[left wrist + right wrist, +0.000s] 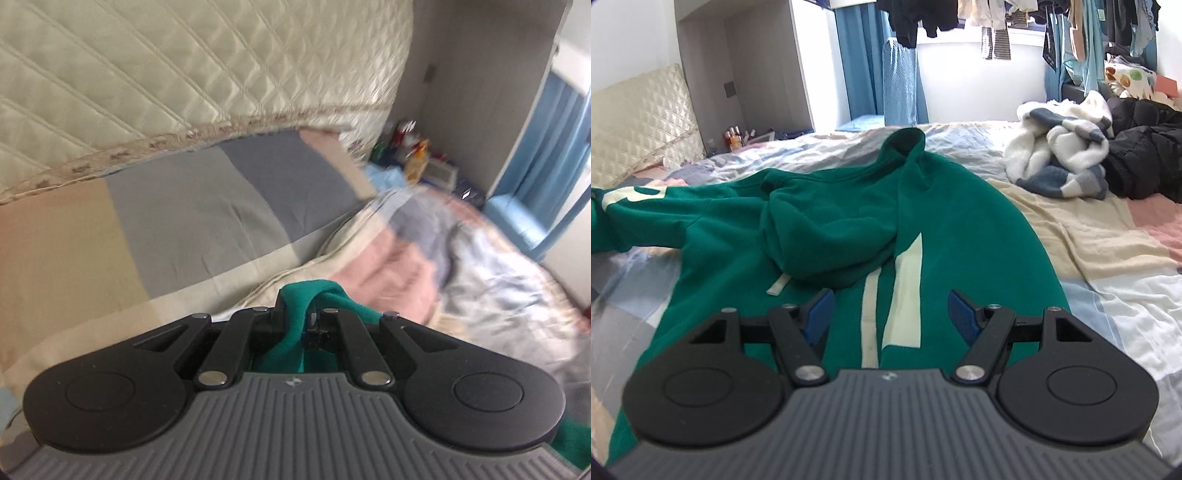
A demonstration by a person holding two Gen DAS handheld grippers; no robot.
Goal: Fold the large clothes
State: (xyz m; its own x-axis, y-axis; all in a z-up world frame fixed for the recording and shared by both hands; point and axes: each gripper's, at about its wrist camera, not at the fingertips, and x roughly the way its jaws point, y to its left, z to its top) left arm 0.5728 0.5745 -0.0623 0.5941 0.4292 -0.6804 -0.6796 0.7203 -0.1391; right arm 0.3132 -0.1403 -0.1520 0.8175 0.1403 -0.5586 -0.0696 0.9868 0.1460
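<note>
Two grippers work one garment. The left gripper (308, 314) is clenched on a fold of the green hoodie (295, 332), with cloth bunched between its jaws and trailing back under the tool. The right gripper (888, 314) is released, its blue pads (820, 314) standing wide apart just above the hoodie's (942, 240) body and holding nothing.

Outward from there, the hoodie lies spread on the bed (1108, 258), hood (831, 229) slumped over its middle, pale stripes (905, 295) running toward the right gripper and a sleeve with pale lettering (628, 195) stretched off to the left of that view. A white-and-blue fleece pile (1060, 158) and a black jacket (1145, 155) sit well apart on the bed's far side.

By its thick, rounded folds the hoodie looks like heavy knit: soft, limp, not slippery and not fragile. It will likely sag and drag on the sheet if lifted from one point. Seams, hem or a sleeve end probably give the firmest hold, and two spaced grips should keep an edge straight.
</note>
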